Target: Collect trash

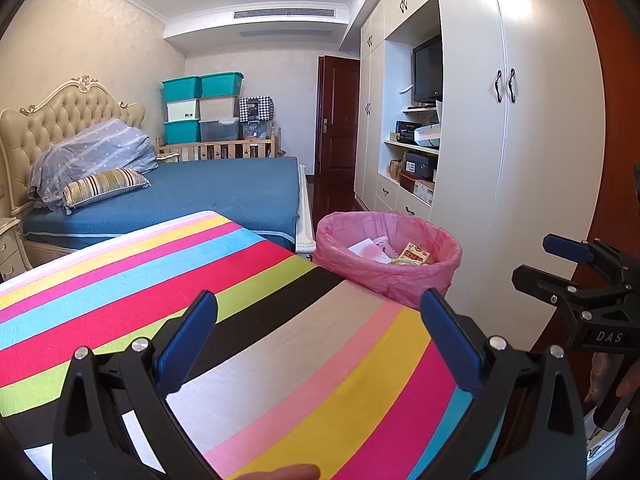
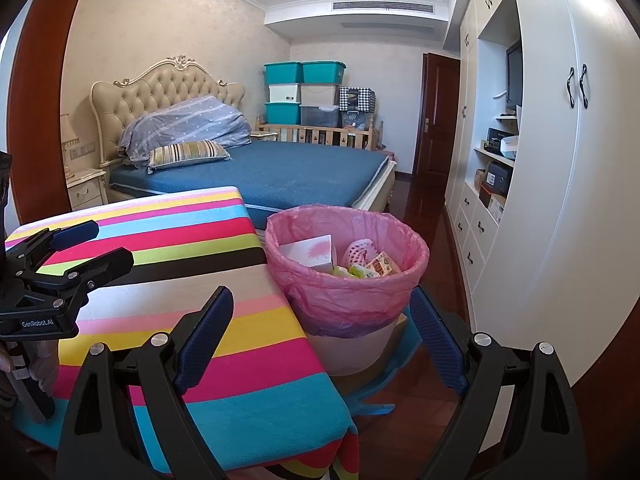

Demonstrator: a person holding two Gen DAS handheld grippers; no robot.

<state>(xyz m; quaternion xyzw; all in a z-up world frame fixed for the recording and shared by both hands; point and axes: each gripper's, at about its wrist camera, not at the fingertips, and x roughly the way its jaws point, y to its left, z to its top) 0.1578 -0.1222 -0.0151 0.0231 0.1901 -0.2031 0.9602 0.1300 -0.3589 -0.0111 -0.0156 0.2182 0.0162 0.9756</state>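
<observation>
A waste bin lined with a pink bag (image 2: 340, 296) stands on the floor at the table's far right corner, also in the left wrist view (image 1: 384, 280). Inside lie a white box with pink print (image 2: 308, 252), a pink foam net (image 2: 358, 252), a snack packet (image 2: 382, 266) and green wrappers (image 2: 352, 270). My left gripper (image 1: 320, 308) hovers open over the striped tablecloth (image 1: 280, 360), holding nothing. My right gripper (image 2: 322, 312) is open and empty, just short of the bin. Each gripper shows in the other's view: the right (image 1: 532, 258) and the left (image 2: 114, 242).
A bed with a blue cover (image 2: 288, 176) lies beyond the table and bin. White wardrobes (image 2: 560, 200) line the right wall, with dark wood floor (image 2: 424, 216) between them and the bed. A bedside cabinet (image 2: 86, 190) stands left of the bed.
</observation>
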